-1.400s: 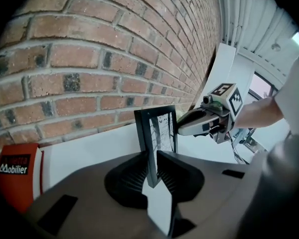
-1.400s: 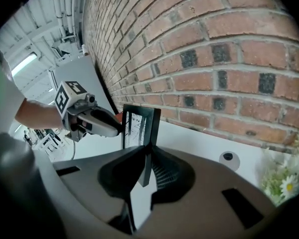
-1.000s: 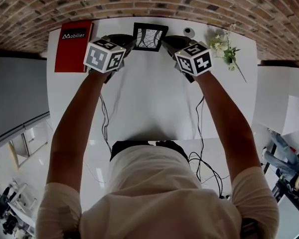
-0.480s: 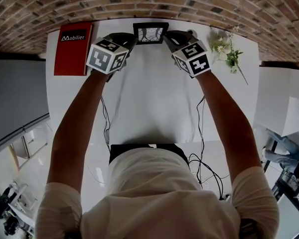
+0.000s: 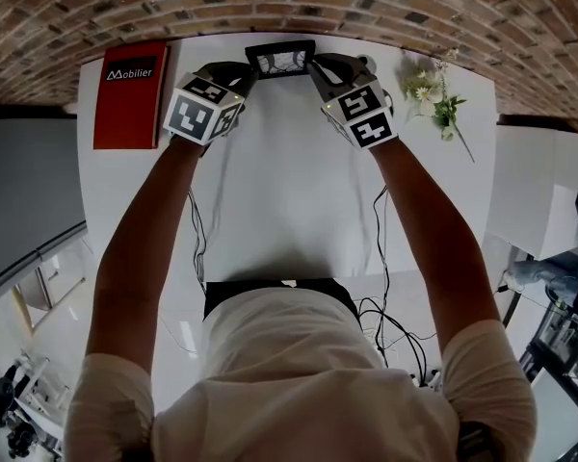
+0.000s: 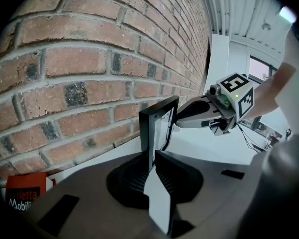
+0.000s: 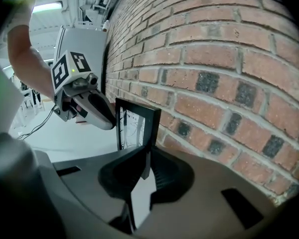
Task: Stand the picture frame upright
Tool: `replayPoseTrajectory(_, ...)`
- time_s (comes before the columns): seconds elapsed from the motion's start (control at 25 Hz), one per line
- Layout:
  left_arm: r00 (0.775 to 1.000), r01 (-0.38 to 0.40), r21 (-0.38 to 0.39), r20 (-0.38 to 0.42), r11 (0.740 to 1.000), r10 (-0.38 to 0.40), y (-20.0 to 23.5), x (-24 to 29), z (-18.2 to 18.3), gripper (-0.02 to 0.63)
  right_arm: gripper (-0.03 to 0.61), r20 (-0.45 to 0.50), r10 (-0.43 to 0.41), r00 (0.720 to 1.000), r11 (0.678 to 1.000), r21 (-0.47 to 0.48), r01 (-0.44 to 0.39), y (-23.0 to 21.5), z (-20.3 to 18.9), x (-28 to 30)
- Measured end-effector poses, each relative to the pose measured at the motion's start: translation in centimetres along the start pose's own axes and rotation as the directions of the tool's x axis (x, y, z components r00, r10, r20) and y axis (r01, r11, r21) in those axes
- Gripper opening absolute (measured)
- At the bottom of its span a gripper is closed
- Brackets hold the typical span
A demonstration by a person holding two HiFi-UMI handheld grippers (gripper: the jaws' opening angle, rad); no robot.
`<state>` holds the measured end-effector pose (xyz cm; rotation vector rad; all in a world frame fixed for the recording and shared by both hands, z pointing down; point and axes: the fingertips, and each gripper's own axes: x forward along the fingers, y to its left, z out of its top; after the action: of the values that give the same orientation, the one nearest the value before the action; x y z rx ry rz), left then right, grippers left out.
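A black picture frame (image 5: 281,60) with a line drawing stands nearly upright at the far edge of the white table (image 5: 289,181), close to the brick wall (image 5: 289,3). My left gripper (image 5: 249,68) grips its left side and my right gripper (image 5: 315,65) its right side. In the left gripper view the frame (image 6: 159,128) runs down between my jaws (image 6: 153,156), which are closing on its edge. The right gripper view shows the frame (image 7: 135,128) pinched between that gripper's jaws (image 7: 145,156).
A red book (image 5: 131,94) lies at the table's far left. A sprig of white flowers (image 5: 432,92) lies at the far right, with a small round object (image 5: 366,63) beside the right gripper. Cables (image 5: 197,229) trail over the table's near edge.
Both grippers have moved toward the wall with the frame. The frame has tipped up from a flatter lean to nearly upright.
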<state>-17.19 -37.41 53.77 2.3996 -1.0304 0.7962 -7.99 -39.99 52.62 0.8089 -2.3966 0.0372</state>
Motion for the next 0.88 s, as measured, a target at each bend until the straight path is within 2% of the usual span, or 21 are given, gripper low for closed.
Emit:
replayPoseTrajectory(0.52, 1.000, -0.014, 0.027, -0.013, 1.000, 0.014, -0.4, 1.0, -0.7, 0.034, 0.035, -0.036, 0.006, 0.999, 1.000, -0.015, -0.007, 0.3, -2.2, 0.4)
replayPoseTrajectory(0.88, 1.000, -0.014, 0.025, -0.004, 1.000, 0.014, -0.6, 1.0, -1.1, 0.034, 0.035, -0.011, 0.013, 1.000, 1.000, -0.006, -0.013, 0.5, -2.4, 0.3)
